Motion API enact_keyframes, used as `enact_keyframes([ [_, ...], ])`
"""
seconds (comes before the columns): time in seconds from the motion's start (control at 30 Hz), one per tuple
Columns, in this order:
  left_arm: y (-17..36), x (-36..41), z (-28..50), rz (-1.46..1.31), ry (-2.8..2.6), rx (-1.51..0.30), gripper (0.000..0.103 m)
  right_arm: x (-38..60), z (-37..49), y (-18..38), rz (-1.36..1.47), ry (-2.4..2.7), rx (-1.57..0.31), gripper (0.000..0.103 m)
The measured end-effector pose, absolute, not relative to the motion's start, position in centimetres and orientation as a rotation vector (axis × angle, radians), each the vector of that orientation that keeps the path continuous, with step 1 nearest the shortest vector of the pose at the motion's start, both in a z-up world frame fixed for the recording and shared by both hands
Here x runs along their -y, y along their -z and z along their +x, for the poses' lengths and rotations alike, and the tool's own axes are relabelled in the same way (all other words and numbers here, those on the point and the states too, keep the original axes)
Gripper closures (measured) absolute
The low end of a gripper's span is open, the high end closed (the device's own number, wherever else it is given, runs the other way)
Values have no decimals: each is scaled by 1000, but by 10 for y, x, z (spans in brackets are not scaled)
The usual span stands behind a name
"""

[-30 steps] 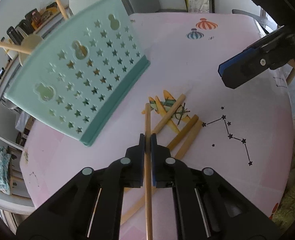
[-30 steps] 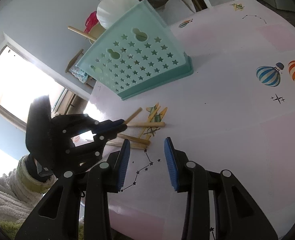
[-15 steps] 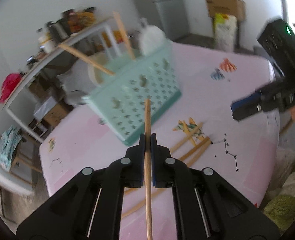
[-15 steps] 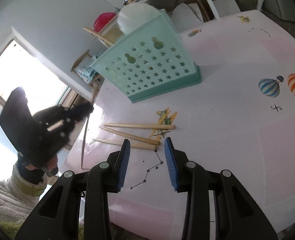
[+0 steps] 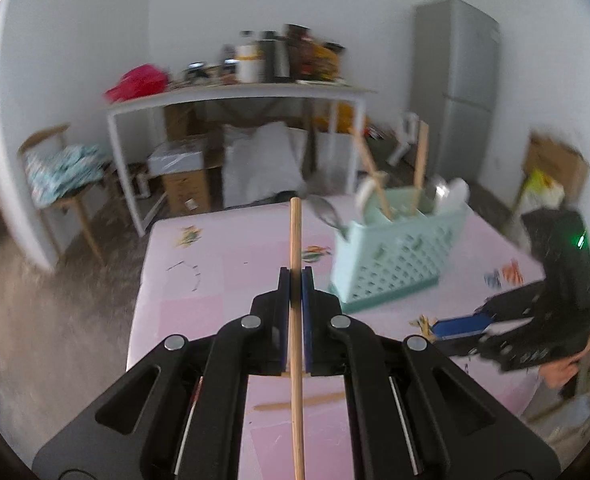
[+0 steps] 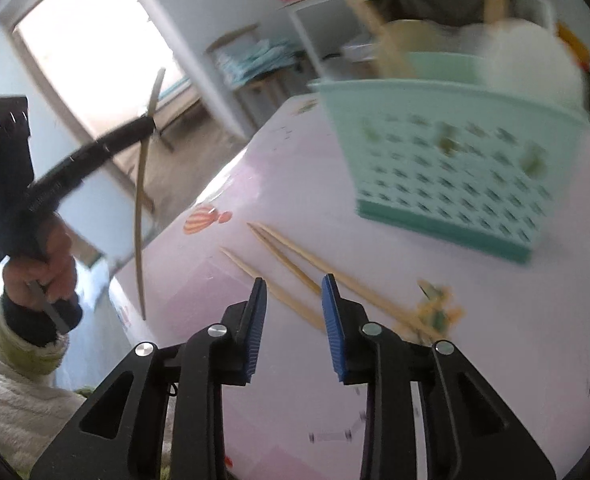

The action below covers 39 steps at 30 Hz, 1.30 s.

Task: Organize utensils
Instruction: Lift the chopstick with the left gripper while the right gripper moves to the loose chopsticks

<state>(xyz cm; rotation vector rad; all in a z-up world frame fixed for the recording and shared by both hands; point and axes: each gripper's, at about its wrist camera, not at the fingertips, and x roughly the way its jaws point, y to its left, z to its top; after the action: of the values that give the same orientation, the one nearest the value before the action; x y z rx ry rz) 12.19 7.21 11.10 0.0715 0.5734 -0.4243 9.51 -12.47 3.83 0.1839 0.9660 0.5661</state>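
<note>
Above the pink table we clamp one chopstick in our left gripper, while our right gripper, closing and empty, hovers over three chopsticks beside the basket.

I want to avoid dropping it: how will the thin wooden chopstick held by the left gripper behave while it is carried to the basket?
The chopstick looks stiff: it stands straight beyond the left gripper. Being thin wood, it is probably very light. Gripped at one place with much length on both sides, it may pivot or slip between the pads, and once released it might roll on the smooth tablecloth.
</note>
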Motion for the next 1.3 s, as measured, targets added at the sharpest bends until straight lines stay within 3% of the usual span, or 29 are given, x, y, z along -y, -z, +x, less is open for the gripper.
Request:
enact_keyframes([
  [0.57, -102, -144, 125, -331, 307, -598, 99, 35, 163, 3, -239, -651, -1082, 83],
  [1.3, -99, -157, 125, -375, 283, -589, 99, -4, 181, 18, -390, -672, -1092, 87],
])
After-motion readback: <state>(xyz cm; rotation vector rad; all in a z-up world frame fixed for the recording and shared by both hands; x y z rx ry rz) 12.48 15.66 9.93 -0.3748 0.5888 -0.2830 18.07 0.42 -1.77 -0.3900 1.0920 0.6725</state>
